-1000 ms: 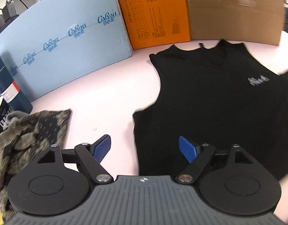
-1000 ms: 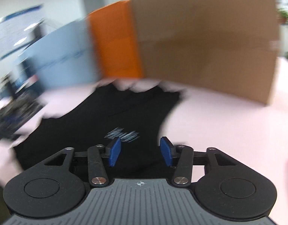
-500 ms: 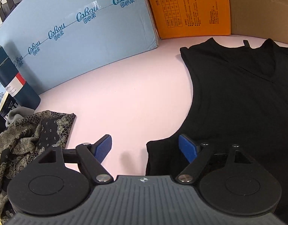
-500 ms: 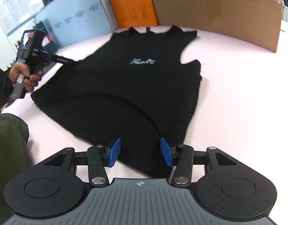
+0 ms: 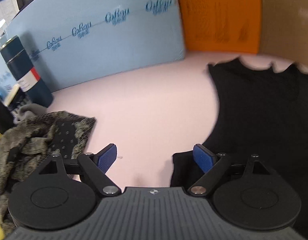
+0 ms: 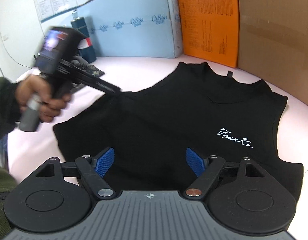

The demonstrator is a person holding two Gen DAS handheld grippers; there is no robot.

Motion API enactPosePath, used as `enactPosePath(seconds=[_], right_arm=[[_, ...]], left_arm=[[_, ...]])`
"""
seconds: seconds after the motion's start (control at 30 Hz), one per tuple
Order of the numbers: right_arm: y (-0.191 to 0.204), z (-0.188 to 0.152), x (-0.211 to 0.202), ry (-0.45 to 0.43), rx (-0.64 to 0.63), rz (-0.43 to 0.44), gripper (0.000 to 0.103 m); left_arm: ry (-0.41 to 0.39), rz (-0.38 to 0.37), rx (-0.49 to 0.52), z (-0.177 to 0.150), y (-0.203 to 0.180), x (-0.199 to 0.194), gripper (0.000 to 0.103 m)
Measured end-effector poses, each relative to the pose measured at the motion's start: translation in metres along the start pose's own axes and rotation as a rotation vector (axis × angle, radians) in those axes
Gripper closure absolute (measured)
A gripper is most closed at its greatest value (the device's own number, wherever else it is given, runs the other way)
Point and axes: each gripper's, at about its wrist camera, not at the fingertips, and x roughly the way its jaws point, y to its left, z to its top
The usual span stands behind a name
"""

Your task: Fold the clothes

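Observation:
A black sleeveless top [image 6: 174, 112] with white script lettering lies flat on the pale pink table, neck toward the boxes. It also shows at the right of the left wrist view [image 5: 260, 120]. My left gripper [image 5: 155, 158] is open and empty at the top's left edge, near a lower corner. In the right wrist view the left gripper [image 6: 112, 89] reaches to the top's left armhole. My right gripper [image 6: 150, 162] is open and empty, just above the middle of the top.
A light blue box [image 5: 106, 36], an orange box [image 5: 220, 16] and a brown cardboard box [image 6: 274, 30] stand along the back. A patterned olive garment [image 5: 39, 132] lies crumpled at the left. A dark cylindrical can [image 5: 23, 72] stands at the far left.
My left gripper has shifted left, so the top sits further right in its view. My right gripper has moved forward over the top and opened wider.

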Motion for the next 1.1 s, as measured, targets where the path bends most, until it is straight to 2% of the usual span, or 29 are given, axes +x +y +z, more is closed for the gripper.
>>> enactPosePath(seconds=[0.07,0.13,0.23,0.27,0.37,0.47,0.53,0.57,0.6,0.63,0.67,0.77,0.8,0.83,0.9,0.97,1.03,1.1], right_arm=[[-0.007,-0.004,-0.002,0.005,0.019,-0.004,0.023],[-0.015,-0.012,-0.006,0.015,0.046,-0.027,0.022],[-0.029,-0.025,-0.012,0.003,0.108,-0.074,0.022],[-0.033,-0.028,-0.013,0.003,0.117,-0.085,0.022],[-0.042,-0.036,-0.013,0.017,0.125,-0.120,0.022],[-0.043,-0.052,-0.024,0.041,0.043,-0.149,0.019],[-0.043,-0.065,-0.034,0.063,-0.026,-0.170,0.016],[-0.046,-0.073,-0.042,0.065,-0.022,-0.172,0.010],[-0.049,-0.080,-0.050,0.067,-0.019,-0.175,0.009],[-0.052,-0.087,-0.058,0.070,-0.016,-0.176,0.009],[-0.053,-0.091,-0.064,0.079,-0.016,-0.173,0.009],[-0.057,-0.093,-0.076,0.169,0.002,-0.203,0.004],[-0.058,-0.094,-0.080,0.192,0.011,-0.213,0.004],[-0.058,-0.090,-0.087,0.166,0.031,-0.220,0.004],[-0.055,-0.078,-0.098,0.059,0.051,-0.203,0.004],[-0.048,-0.062,-0.095,-0.012,0.059,-0.169,0.004],[-0.039,-0.045,-0.073,-0.028,0.035,-0.111,0.004],[-0.030,-0.033,-0.042,-0.007,-0.010,-0.036,0.004]], left_arm=[[-0.064,-0.114,0.067,-0.009,-0.002,-0.022,0.021],[-0.115,-0.220,0.185,-0.023,-0.015,-0.042,0.021],[-0.129,-0.341,0.338,-0.043,-0.049,-0.056,0.021],[-0.122,-0.358,0.384,-0.049,-0.062,-0.058,0.021],[-0.074,-0.319,0.470,-0.062,-0.091,-0.047,0.021],[-0.078,-0.300,0.446,-0.066,-0.079,-0.037,0.019],[-0.081,-0.287,0.430,-0.068,-0.070,-0.031,0.013],[-0.080,-0.274,0.421,-0.068,-0.064,-0.027,0.012],[-0.074,-0.250,0.409,-0.066,-0.056,-0.023,0.011],[-0.067,-0.220,0.398,-0.064,-0.047,-0.020,0.003],[-0.058,-0.182,0.387,-0.062,-0.039,-0.016,0.000],[-0.023,-0.102,0.368,-0.058,-0.020,-0.015,0.000],[-0.030,-0.085,0.382,-0.056,-0.018,-0.020,0.005],[-0.052,-0.087,0.405,-0.056,-0.020,-0.028,0.007],[-0.103,-0.165,0.449,-0.055,-0.029,-0.047,0.007],[-0.136,-0.281,0.484,-0.054,-0.047,-0.061,0.007],[-0.152,-0.380,0.513,-0.055,-0.068,-0.068,0.007],[-0.144,-0.453,0.525,-0.056,-0.087,-0.066,0.007]])
